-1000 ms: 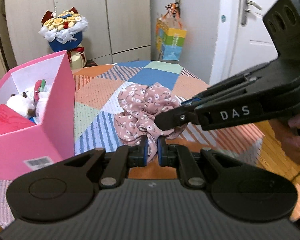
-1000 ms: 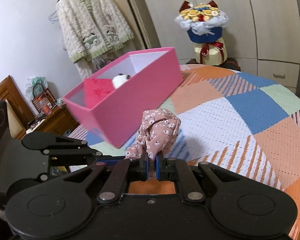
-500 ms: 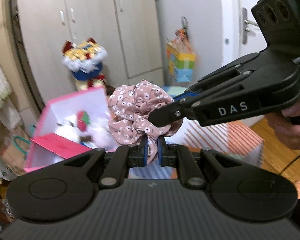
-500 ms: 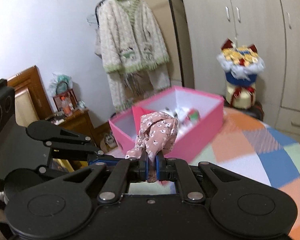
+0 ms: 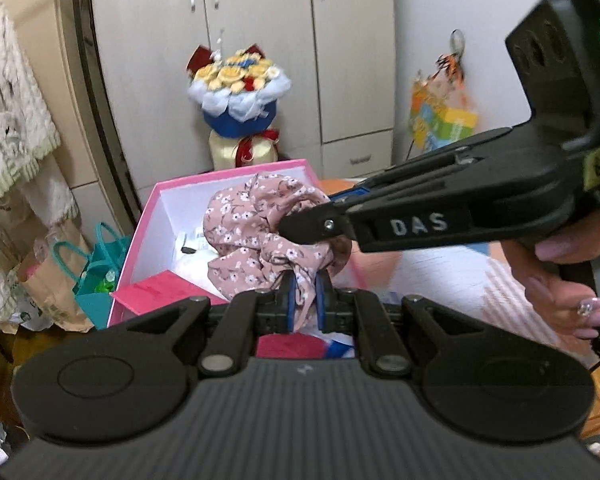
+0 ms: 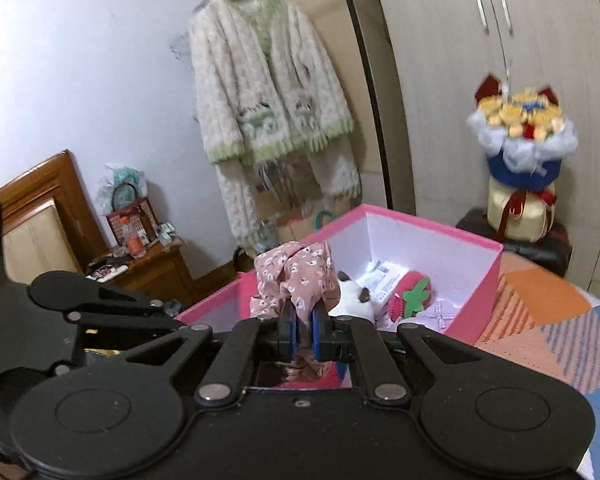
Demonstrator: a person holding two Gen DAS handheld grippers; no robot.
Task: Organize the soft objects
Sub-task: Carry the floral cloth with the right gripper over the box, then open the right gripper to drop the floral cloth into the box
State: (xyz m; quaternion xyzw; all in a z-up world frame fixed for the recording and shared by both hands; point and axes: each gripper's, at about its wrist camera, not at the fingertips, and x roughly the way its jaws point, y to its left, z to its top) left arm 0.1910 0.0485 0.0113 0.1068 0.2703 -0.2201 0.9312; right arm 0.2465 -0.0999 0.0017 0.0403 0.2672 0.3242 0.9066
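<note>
Left wrist view: both my jaws are clamped on the floral cloth (image 5: pixel 252 236), holding it bunched over the pink box (image 5: pixel 156 200) for dropping in.

Pink floral cloth (image 5: pixel 252 232), pink box (image 6: pixel 476 308) w/ white inside, black grippers w/ blue pads (image 5: pixel 290 300).

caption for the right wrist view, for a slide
Right gripper pinching floral pink cloth above the open pink box of soft toys.
</note>
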